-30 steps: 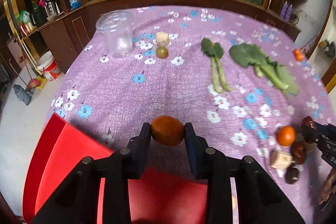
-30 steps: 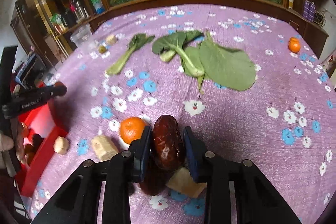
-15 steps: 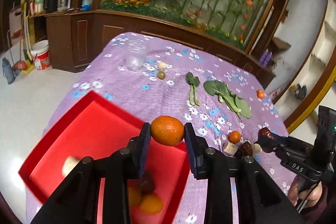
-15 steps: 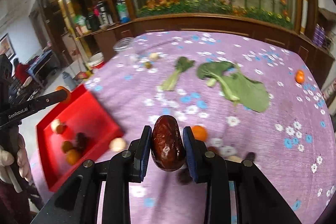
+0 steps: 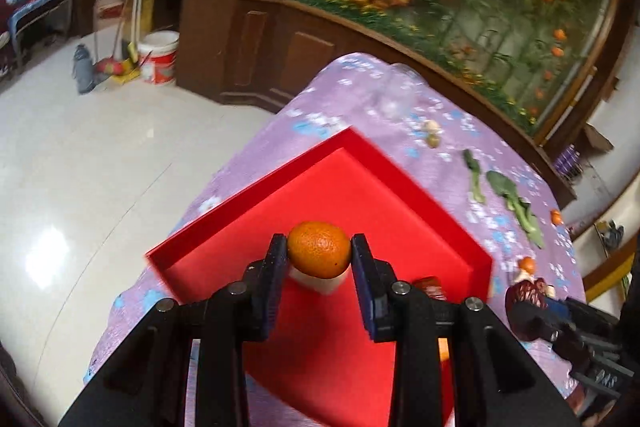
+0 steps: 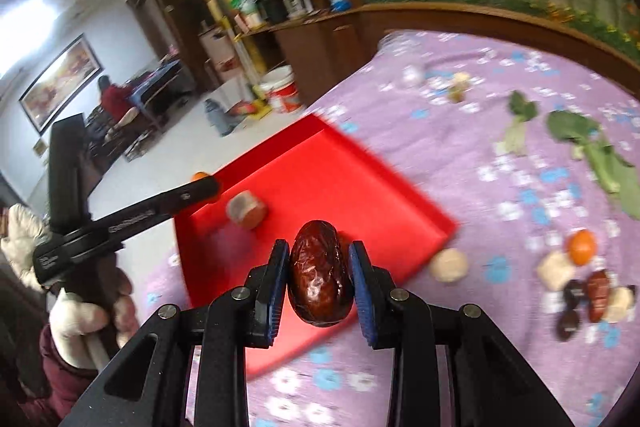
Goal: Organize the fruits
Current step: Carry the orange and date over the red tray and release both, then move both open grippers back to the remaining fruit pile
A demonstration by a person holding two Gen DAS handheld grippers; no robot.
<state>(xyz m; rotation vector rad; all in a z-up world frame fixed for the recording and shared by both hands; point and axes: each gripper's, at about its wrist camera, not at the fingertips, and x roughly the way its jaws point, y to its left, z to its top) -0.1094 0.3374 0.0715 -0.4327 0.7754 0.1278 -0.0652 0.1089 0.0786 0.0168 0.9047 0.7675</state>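
My left gripper (image 5: 319,255) is shut on an orange (image 5: 319,248) and holds it above the red tray (image 5: 360,187). A pale fruit piece (image 5: 320,282) and a red date (image 5: 430,287) lie in the tray under it. My right gripper (image 6: 319,277) is shut on a dark red date (image 6: 319,273), above the tray's near part (image 6: 320,167). In the right wrist view the left gripper (image 6: 206,183) reaches over the tray's left edge, next to a pale brown fruit (image 6: 246,209). The right gripper with its date shows in the left wrist view (image 5: 526,301).
On the purple flowered cloth (image 6: 460,147) lie leafy greens (image 6: 592,143), an orange (image 6: 582,247), a pale round fruit (image 6: 450,264) by the tray's corner, and a cluster of dates and pale chunks (image 6: 588,299). A clear jar (image 5: 394,95) stands at the far end. The table edge drops to the floor on the left.
Both grippers have swung left over the red tray, still holding their fruit. The left gripper now sits lower and closer above the tray floor.
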